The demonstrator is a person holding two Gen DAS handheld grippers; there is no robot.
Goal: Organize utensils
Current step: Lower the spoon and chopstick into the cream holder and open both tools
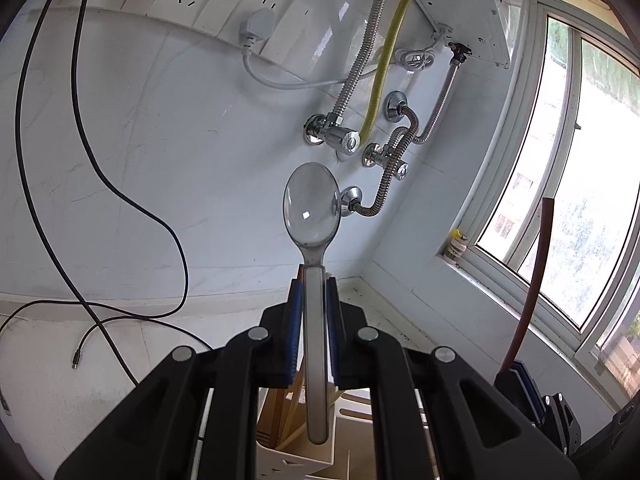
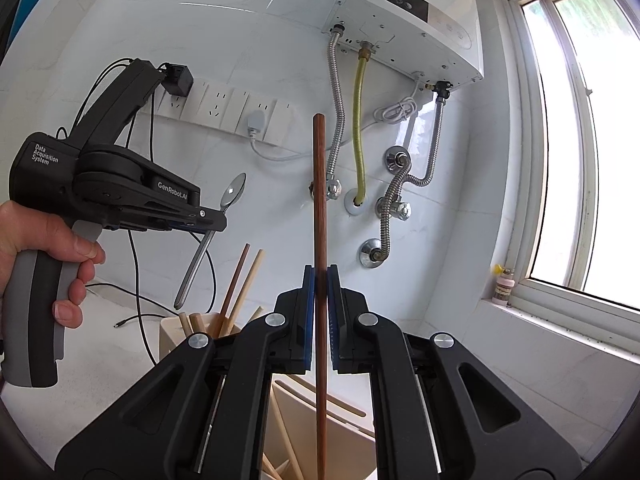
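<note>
My left gripper (image 1: 313,280) is shut on a steel spoon (image 1: 312,208), bowl up and handle hanging down over a cream utensil holder (image 1: 296,456). It shows from the side in the right wrist view (image 2: 208,220), with the spoon (image 2: 232,194) tilted above the holder (image 2: 170,330). My right gripper (image 2: 320,276) is shut on a dark brown chopstick (image 2: 319,184), held upright with its lower end down in the holder. The chopstick (image 1: 536,264) and right gripper show at the right of the left wrist view. Several wooden chopsticks (image 2: 240,284) stand in the holder.
A white tiled wall carries a socket strip (image 2: 224,108), a water heater (image 2: 416,20) and metal hoses and valves (image 1: 376,148). Black cables (image 1: 120,200) hang onto the white counter (image 1: 60,360). A window (image 2: 580,140) with a small bottle (image 2: 502,284) on its sill is at the right.
</note>
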